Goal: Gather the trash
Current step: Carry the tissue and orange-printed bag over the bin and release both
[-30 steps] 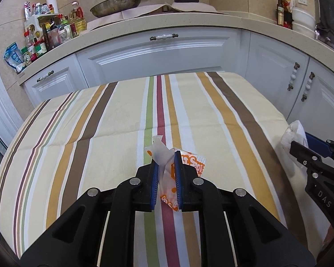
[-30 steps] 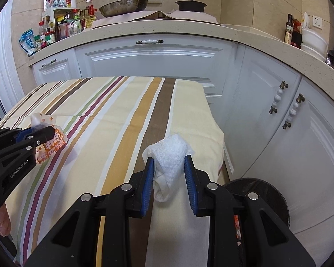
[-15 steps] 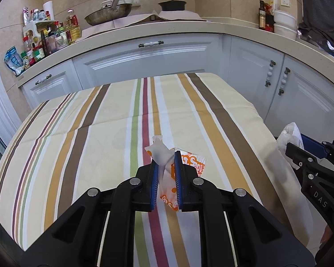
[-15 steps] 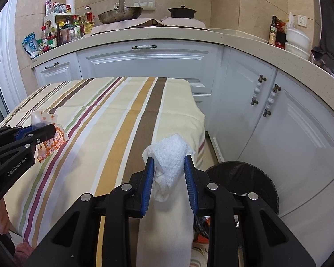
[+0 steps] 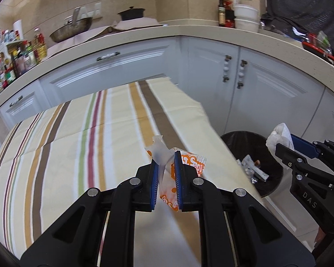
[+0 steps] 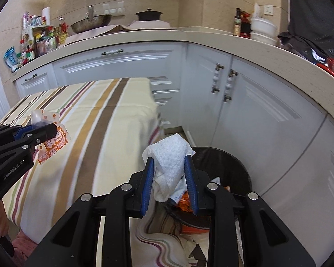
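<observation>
L gripper (image 5: 166, 159) is clamped on an orange/white wrapper (image 5: 184, 166), held above the striped cloth (image 5: 78, 138) near the table's R edge. The cloth top is bare apart from that; its R edge drops straight to the floor gap. R gripper (image 6: 169, 166) is clamped on a crumpled white tissue (image 6: 169, 158), past the table edge and in front of the bin (image 6: 238, 169) rim. The bin, black and round, stands on the floor between the table edge and the white cabinets (image 6: 256, 115), close to both. Bin contents: foil and orange wrappers, partly hidden by the R gripper. A counter (image 5: 189, 31) wraps round behind, w/ a pan (image 5: 71, 30), pot (image 5: 131, 13), bottles and bowls on it. Narrow floor strip between table and cabinets.
</observation>
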### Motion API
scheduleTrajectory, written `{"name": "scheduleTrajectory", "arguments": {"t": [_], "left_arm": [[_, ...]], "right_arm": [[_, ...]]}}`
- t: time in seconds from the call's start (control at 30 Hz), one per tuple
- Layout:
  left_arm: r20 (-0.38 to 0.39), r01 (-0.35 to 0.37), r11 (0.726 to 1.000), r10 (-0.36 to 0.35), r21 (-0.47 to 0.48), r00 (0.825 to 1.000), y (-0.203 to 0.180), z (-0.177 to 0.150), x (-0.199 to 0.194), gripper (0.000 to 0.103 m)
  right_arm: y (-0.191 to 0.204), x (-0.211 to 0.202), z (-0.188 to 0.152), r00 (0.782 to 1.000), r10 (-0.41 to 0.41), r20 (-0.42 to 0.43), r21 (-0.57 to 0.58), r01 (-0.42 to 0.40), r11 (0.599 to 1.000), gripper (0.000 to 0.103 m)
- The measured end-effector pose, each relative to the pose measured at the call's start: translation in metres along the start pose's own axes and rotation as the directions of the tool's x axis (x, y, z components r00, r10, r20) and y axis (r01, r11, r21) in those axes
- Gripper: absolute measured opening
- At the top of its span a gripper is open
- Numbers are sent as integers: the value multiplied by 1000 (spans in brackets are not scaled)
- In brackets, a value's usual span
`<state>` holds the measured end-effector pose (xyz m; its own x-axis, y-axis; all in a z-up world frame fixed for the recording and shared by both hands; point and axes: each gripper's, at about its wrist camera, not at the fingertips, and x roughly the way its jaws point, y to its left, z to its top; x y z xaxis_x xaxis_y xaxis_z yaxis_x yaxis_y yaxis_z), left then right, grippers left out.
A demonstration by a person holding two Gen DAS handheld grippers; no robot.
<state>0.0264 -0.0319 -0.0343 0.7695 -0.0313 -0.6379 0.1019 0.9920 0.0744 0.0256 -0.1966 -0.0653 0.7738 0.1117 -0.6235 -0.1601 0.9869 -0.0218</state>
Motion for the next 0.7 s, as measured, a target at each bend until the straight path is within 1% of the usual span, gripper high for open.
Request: {"name": "scheduleTrajectory", "arguments": {"t": [0.17, 0.3, 0.5, 0.7], "left_arm": [[14, 56, 998, -57, 21, 998, -27, 11, 6, 13], [25, 74, 996, -75, 42, 997, -48, 19, 14, 13], [27, 92, 993, -95, 71, 995, -76, 28, 26, 13], [13, 104, 990, -106, 95, 994, -104, 39, 50, 13]], "right_arm": [[-30, -3, -5, 999, -49, 1, 50, 49, 998, 29], [-50, -3, -7, 997, -76, 3, 80, 75, 994, 29], [-73, 4, -7, 996, -89, 6, 115, 88, 989, 29], [-91, 22, -3, 996, -90, -5, 138, 90, 986, 29]]}}
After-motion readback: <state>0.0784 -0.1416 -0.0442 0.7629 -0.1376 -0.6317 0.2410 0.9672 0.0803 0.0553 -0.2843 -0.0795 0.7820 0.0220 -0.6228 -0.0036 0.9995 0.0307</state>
